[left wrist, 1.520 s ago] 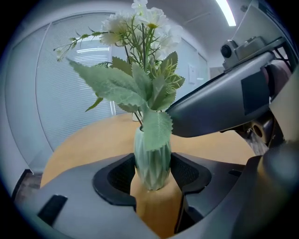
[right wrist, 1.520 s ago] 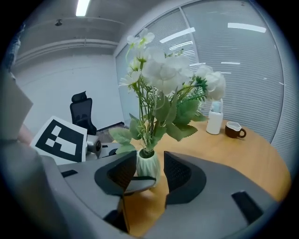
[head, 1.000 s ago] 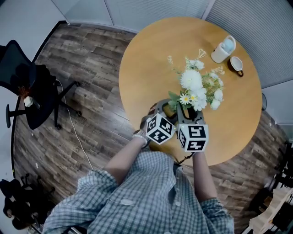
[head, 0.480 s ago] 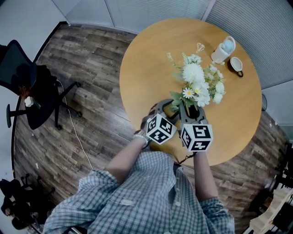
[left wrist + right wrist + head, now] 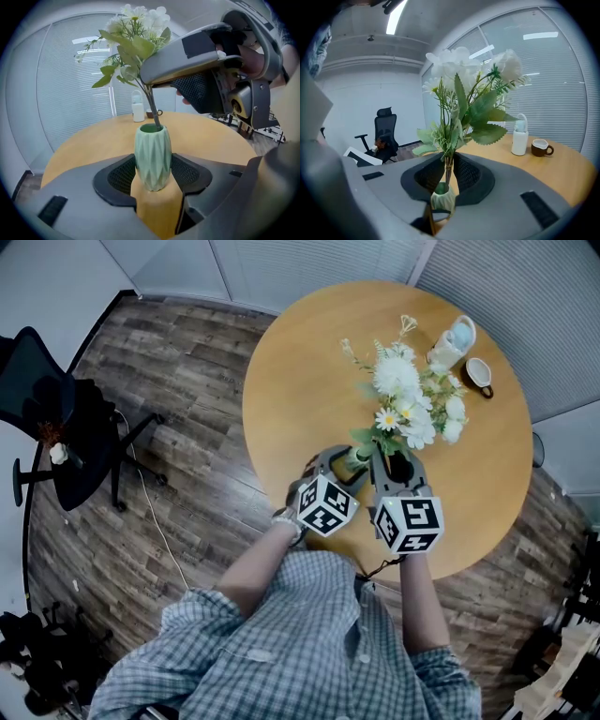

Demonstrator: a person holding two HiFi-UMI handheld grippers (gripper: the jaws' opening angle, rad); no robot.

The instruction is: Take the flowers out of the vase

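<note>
A bunch of white flowers with green leaves (image 5: 403,404) stands over a ribbed pale green vase (image 5: 153,157) on the round wooden table (image 5: 300,381). My left gripper (image 5: 153,173) is shut on the vase, one pad against each side. My right gripper (image 5: 449,176) sits just above the vase mouth (image 5: 442,200), its jaws closing, with the pads pressed on the bundled stems (image 5: 449,166). In the left gripper view the dark stem (image 5: 152,108) still reaches down into the vase opening. In the head view both grippers (image 5: 349,457) (image 5: 394,463) sit side by side at the table's near edge.
A white bottle (image 5: 452,343) and a small brown cup (image 5: 478,374) stand at the table's far right. A black office chair (image 5: 56,427) is on the wood floor to the left. Window blinds run behind the table.
My right gripper has risen a little with the flowers, and the bouquet has shifted farther up the head view. The left gripper and the vase have stayed put.
</note>
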